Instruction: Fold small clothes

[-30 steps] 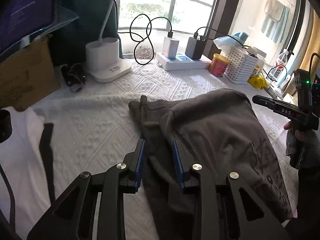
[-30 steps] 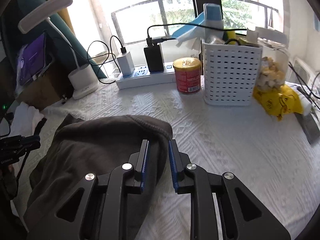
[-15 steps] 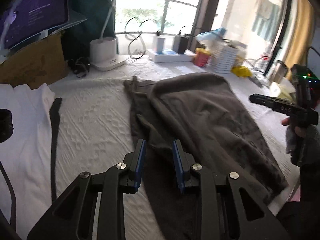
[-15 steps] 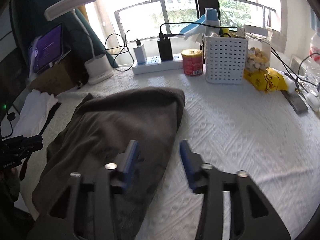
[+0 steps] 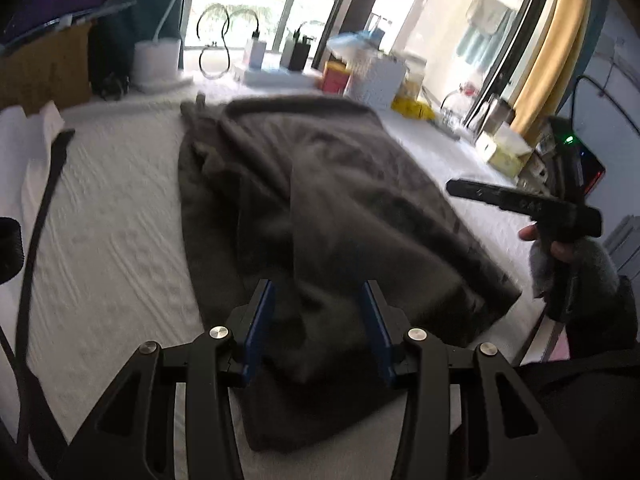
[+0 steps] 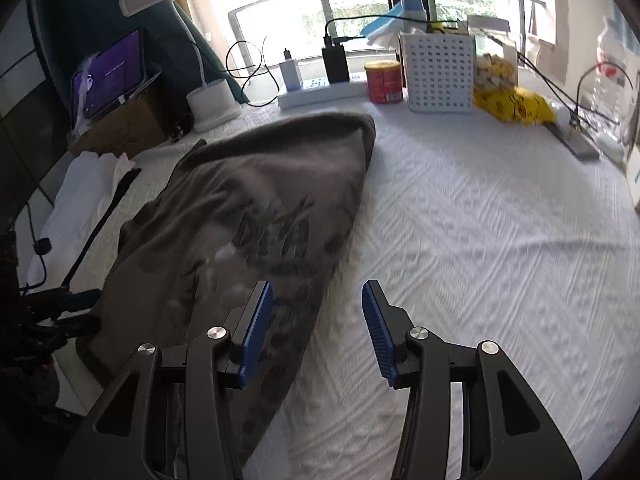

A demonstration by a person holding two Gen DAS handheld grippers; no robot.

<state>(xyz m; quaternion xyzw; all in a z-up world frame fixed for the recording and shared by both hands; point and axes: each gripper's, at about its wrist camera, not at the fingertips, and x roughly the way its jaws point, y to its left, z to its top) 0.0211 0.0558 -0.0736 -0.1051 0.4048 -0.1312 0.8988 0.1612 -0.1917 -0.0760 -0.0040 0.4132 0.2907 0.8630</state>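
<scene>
A dark grey garment [image 5: 320,184] with a dark print [image 6: 276,232] lies folded over lengthwise on the white textured bedspread [image 6: 480,240]. My left gripper [image 5: 318,308] hovers over its near end, and its jaws are opening. Cloth lies between the blue pads [image 5: 258,320], which do not press on it. My right gripper [image 6: 318,308] is open over the garment's right edge, its left finger above the cloth and its right finger above bare bedspread. A gloved hand [image 5: 572,272] holds that gripper at the right of the left wrist view.
A white garment [image 6: 80,196] with a black strap lies at the left. Along the far edge stand a lamp base [image 6: 212,104], a power strip [image 6: 320,92] with chargers, a red can [image 6: 384,82], a white basket [image 6: 440,74] and a yellow bag [image 6: 516,106].
Both grippers have let go of the grey cloth and drawn back toward its near end. The right jaws opened first, the left jaws just now.
</scene>
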